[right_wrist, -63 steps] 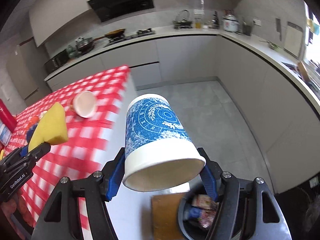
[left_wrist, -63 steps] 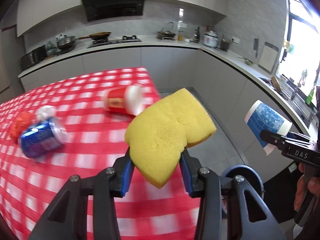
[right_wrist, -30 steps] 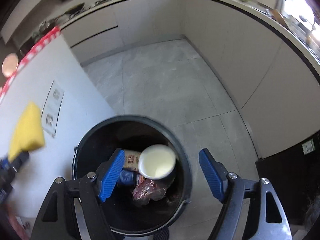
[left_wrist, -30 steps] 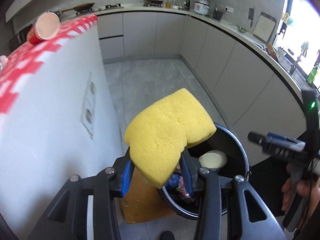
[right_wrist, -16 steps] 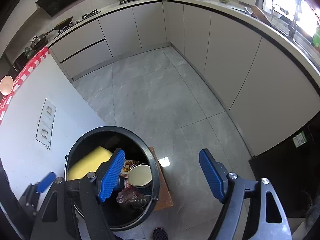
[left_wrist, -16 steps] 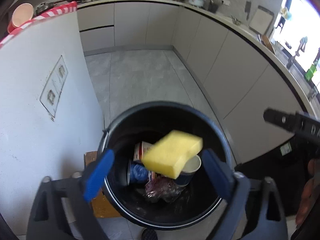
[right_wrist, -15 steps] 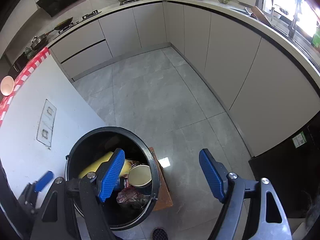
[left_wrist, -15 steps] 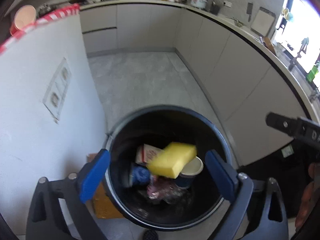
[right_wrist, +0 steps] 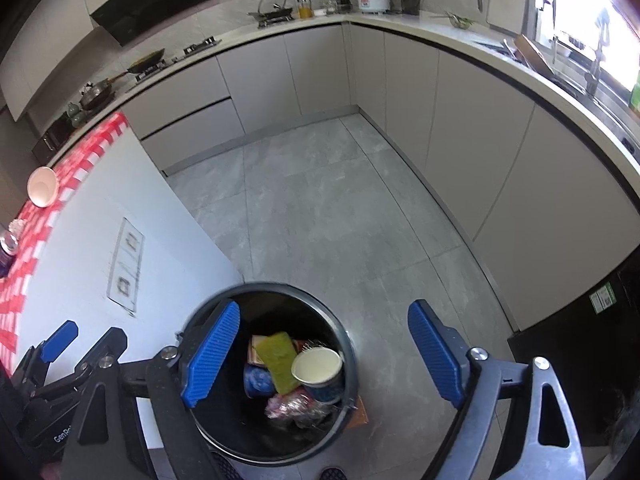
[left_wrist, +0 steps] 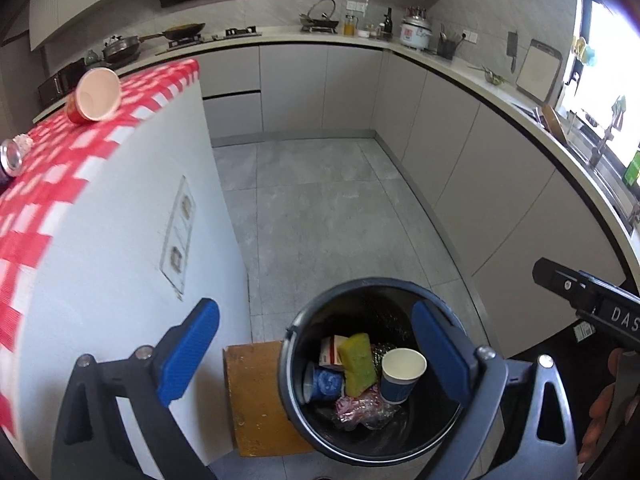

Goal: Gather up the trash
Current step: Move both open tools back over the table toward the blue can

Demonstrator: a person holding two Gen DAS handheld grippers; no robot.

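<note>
Yellow sponge (left_wrist: pixel 359 363) in bin (left_wrist: pixel 436 442) (grippers (left_wrist: pixel 316 356) agape)

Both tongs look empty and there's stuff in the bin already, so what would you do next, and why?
Probably swing the left tongs back up toward the red paper cup lying on its side on the checked tablecloth. Both left and right tongs hang open and empty over the black bin, where the yellow sponge already lies, while the cup and a can remain on the table.
</note>
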